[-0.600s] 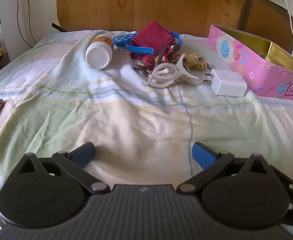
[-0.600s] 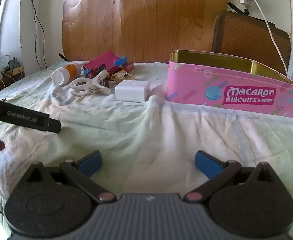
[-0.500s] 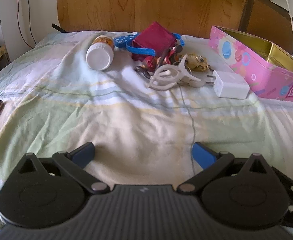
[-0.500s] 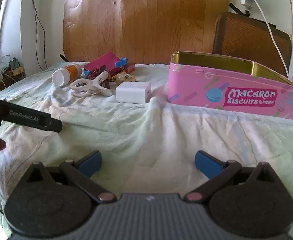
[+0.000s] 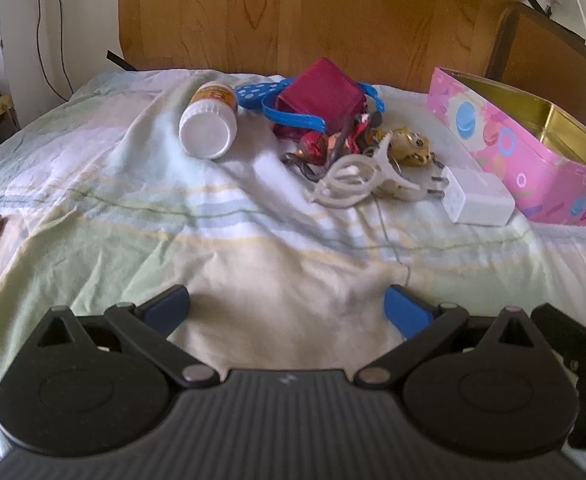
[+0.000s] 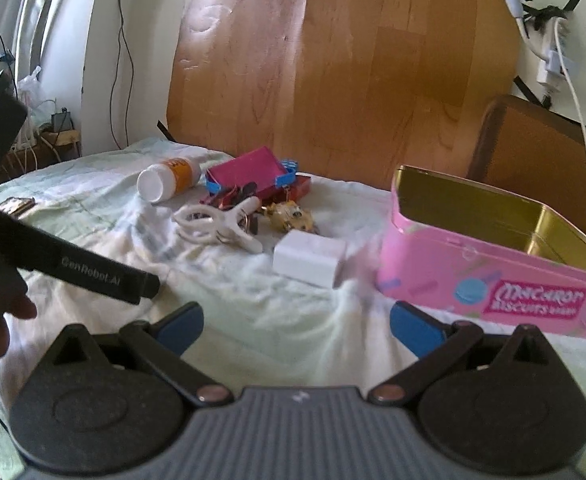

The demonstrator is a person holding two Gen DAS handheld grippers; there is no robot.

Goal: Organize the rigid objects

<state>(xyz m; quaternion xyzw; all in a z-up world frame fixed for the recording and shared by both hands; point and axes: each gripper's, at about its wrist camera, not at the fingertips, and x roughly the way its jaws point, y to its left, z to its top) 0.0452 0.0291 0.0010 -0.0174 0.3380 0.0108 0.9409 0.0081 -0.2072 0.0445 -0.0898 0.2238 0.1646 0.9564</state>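
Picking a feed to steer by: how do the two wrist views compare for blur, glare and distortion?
Left wrist: fairly sharp, white bottle and charger crisp; fisheye bends the headboard. Right wrist: softer, smeared around the charger and pink tin; bright wash on the sheet.

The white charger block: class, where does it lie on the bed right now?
The white charger block lies on the sheet right of centre in the left wrist view, between the white clip and the pink biscuit tin, its prongs toward the clip.
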